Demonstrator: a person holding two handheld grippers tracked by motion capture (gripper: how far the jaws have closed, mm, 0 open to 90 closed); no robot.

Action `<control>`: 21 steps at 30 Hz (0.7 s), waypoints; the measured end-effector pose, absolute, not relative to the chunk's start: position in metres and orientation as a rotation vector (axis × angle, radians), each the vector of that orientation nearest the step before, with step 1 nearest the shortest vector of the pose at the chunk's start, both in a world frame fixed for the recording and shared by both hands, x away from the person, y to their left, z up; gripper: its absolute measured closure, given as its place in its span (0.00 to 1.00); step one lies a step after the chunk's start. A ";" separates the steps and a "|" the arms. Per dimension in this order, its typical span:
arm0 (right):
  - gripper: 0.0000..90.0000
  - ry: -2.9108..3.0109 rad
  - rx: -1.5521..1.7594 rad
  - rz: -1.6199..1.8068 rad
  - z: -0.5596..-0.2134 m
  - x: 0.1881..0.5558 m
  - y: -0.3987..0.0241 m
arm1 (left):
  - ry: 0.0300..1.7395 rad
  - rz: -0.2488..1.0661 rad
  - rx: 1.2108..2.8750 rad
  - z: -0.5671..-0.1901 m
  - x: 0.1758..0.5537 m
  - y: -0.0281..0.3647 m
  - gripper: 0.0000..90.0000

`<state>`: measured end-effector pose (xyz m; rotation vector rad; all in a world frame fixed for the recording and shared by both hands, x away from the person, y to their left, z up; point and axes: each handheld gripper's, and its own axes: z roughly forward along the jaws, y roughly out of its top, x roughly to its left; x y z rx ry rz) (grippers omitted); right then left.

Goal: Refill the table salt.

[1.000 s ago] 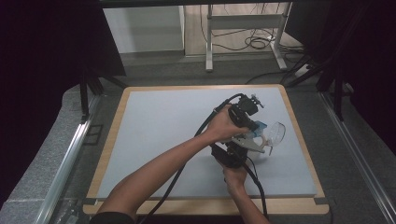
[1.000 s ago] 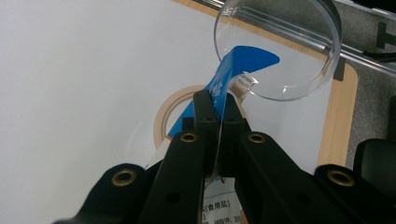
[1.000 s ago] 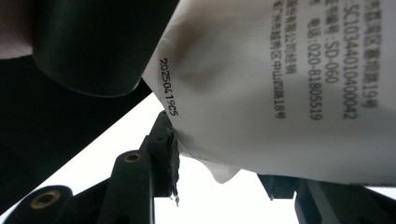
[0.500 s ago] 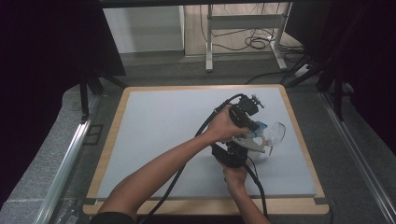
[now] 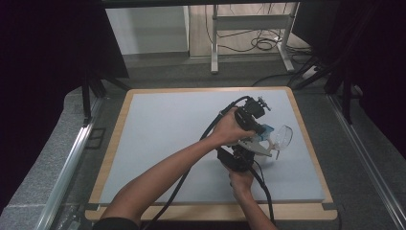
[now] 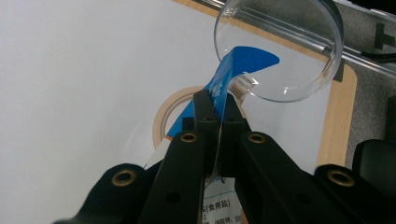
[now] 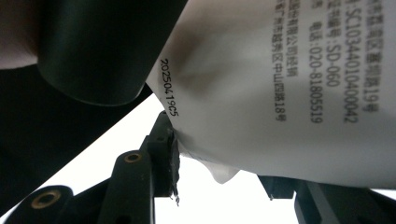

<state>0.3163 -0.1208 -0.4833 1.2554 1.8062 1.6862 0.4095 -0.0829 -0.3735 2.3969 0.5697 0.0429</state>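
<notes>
We see a white and blue packet (image 6: 224, 88), printed with small text, held up over the right part of the pale grey surface (image 5: 158, 134), and its blue torn end reaches into the mouth of a clear round dish (image 6: 289, 56) that is tipped so its opening faces the left gripper view. In the high view the packet (image 5: 262, 136) sits between our two hands, with the dish (image 5: 283, 136) just to its right, near the right edge of the surface. The left tongs (image 6: 219, 119) are closed flat on the packet's blue part, both black jaws pressed against it just below the dish. In the right gripper view the packet's white printed side (image 7: 280, 88) hangs across the frame and the right tongs (image 7: 219, 182) grip its lower edge: the left jaw's pad presses into the crinkled film, and the other jaw shows below the packet at the right. In the high view the left tongs (image 5: 261, 127) come in over the packet from above and the right tongs (image 5: 246, 153) come up from below it, each with a black cable trailing back toward us. A ring of tan tape (image 6: 170, 114) lies flat on the surface behind the left tongs, partly hidden by the packet
</notes>
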 end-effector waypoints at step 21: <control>0.61 1.814 1.242 1.683 -0.484 0.316 -0.119 | 0.571 0.035 2.405 -0.373 0.411 -0.081 1.00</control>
